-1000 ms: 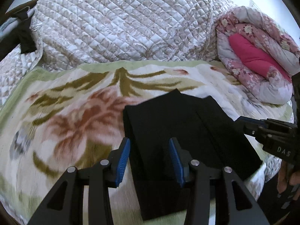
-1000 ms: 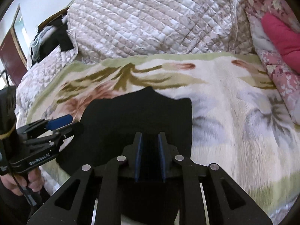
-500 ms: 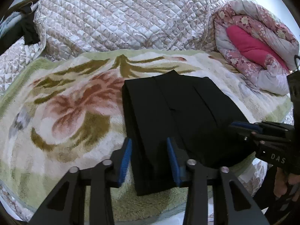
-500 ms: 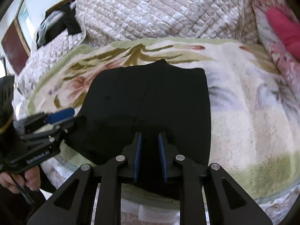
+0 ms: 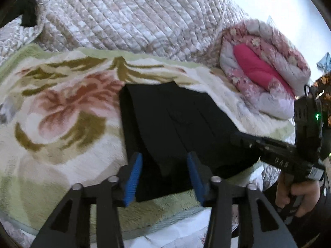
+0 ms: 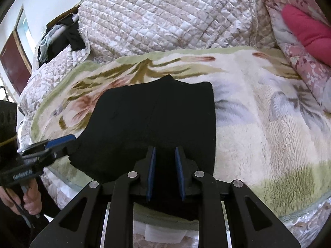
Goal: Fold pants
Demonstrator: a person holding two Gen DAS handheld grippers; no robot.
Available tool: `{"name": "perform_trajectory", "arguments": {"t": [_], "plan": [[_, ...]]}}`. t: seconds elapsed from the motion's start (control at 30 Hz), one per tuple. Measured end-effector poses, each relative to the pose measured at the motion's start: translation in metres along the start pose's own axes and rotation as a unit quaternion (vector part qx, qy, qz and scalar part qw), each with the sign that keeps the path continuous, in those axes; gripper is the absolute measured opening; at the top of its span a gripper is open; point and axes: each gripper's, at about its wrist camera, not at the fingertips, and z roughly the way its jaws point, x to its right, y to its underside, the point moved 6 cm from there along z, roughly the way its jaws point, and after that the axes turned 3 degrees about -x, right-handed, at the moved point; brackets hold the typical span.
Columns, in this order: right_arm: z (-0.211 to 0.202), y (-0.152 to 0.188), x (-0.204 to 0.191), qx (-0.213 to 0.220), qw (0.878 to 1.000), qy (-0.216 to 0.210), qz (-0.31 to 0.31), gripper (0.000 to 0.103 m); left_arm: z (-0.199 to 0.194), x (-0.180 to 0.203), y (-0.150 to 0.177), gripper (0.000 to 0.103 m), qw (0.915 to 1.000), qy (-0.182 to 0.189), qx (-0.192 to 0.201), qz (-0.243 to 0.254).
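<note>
Black folded pants (image 5: 175, 119) lie flat on a floral fleece blanket (image 5: 62, 124), close to the bed's near edge. My left gripper (image 5: 164, 175) straddles the near left corner of the pants. Its jaws are opening, and the blue pads (image 5: 134, 175) stand clear of the cloth between them. In the right wrist view my right gripper (image 6: 165, 173) has its pads close together on the near edge of the pants (image 6: 155, 113). The left gripper (image 6: 66, 142) shows there at the pants' left side. The right gripper (image 5: 238, 137) reaches in from the right in the left wrist view.
A heaped quilted cover (image 6: 165, 20) fills the back of the bed. A rolled pink floral duvet (image 5: 264, 72) lies at the right. Dark clothes (image 6: 62, 37) hang at the back left. The bed's near edge (image 6: 300, 212) runs just under both grippers.
Both grippers have drawn back and down toward the bed's near edge, and the pants now lie flatter on the blanket. The left jaws narrowed, then widened again.
</note>
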Motion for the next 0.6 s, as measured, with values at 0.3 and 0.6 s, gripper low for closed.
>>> {"name": "perform_trajectory", "arguments": {"t": [0.3,0.6], "plan": [[0.001,-0.001,-0.001,0.001,1.000,-0.005,0.004,0.019,-0.002,0.009,-0.001,0.029,0.9987,-0.041,0.009,0.031],[-0.018,-0.007,0.004,0.035,0.999,0.000,0.008,0.019,-0.009,0.000,-0.004,0.006,0.9950,-0.084,0.020,0.049]]}}
